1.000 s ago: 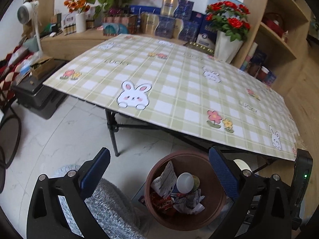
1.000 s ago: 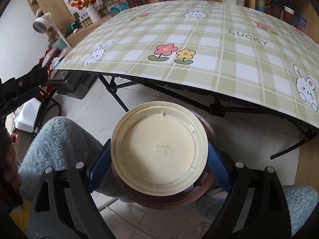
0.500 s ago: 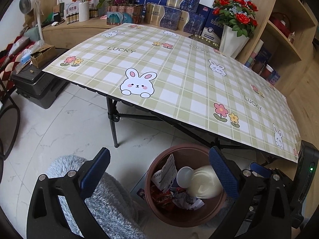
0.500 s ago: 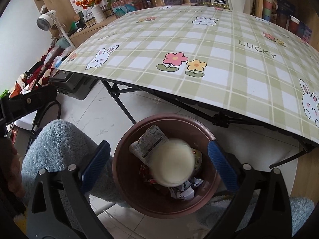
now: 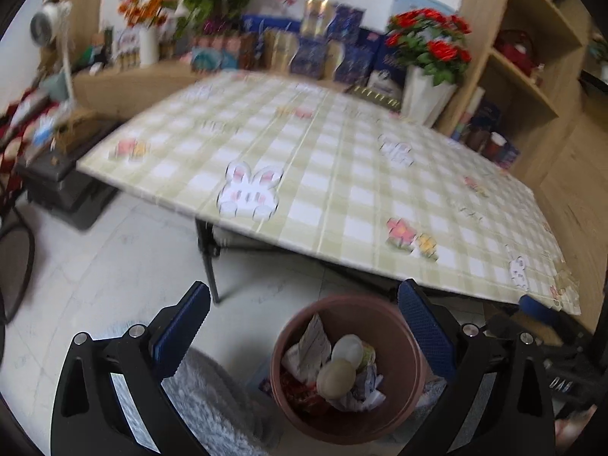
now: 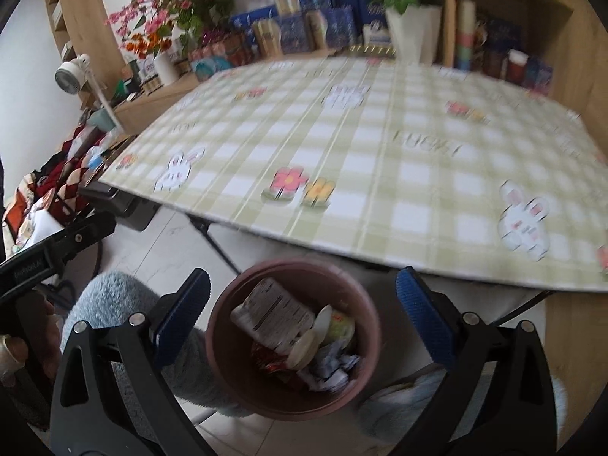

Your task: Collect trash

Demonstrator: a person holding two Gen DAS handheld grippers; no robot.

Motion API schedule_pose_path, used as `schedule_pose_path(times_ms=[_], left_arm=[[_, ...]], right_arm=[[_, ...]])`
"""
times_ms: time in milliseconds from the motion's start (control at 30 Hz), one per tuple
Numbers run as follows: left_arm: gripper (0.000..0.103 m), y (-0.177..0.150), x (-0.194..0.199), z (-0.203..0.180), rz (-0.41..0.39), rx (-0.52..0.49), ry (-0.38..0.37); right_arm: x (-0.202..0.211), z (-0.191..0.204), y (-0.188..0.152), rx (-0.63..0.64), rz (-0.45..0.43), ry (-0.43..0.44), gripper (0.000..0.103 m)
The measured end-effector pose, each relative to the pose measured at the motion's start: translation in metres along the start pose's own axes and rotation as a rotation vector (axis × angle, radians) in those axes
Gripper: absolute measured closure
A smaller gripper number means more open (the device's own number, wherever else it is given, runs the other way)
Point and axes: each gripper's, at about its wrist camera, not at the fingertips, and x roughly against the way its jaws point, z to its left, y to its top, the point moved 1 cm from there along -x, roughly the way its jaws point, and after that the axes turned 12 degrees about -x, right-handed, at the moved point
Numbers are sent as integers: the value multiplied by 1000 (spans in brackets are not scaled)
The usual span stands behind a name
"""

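Left gripper [image 5: 304,326]: jaws wide apart, nothing between the blue ribbed pads; black frame, lower part cut off by the picture edge.

Right gripper [image 6: 302,304]: jaws at full spread, nothing between the pads. Same black frame and blue ridged pads, bottom cut off.

Trash bin [image 6: 228,357]: round, reddish-brown, smooth-walled, standing on the pale tiled floor [image 5: 114,266] below and just ahead of both pairs of jaws, under the near edge of the table [image 6: 380,190]. In the right wrist view its rim lies between the two pads but lower; in the left wrist view it sits toward the right-hand pad.

Contents: a cream round lid [image 6: 304,345] resting on edge, tilted; a printed packet [image 6: 277,315]; a small cup [image 6: 342,326]; crumpled white paper [image 6: 334,368]; a red wrapper, mostly buried. Print on the packet unreadable.

Table: covered in a green-and-white checked cloth printed with rabbits, flowers and the word LUCKY, blurred in both views. Black folding legs beneath, partly hidden.

Fluffy blue-grey fabric [image 6: 114,304]: just beside the bin, partly behind the pads.

Background, blurred: wooden shelves [image 5: 532,57], blue boxes, red roses in a white vase [image 5: 425,95], a small white fan [image 5: 49,26].
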Motion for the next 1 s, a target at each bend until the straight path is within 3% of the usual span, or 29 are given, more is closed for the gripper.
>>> schedule_pose_path(times_ms=[233, 500, 667, 1000], left_arm=[[6, 50, 54, -24, -194, -206, 94], [6, 101, 101, -38, -327, -284, 81], [6, 113, 117, -48, -367, -319, 40], [6, 117, 125, -58, -358, -320, -17]], right_arm=[[60, 3, 41, 26, -156, -71, 6], [119, -1, 72, -2, -315, -100, 6], [144, -4, 76, 2, -376, -126, 6], [174, -15, 82, -20, -440, -145, 6]])
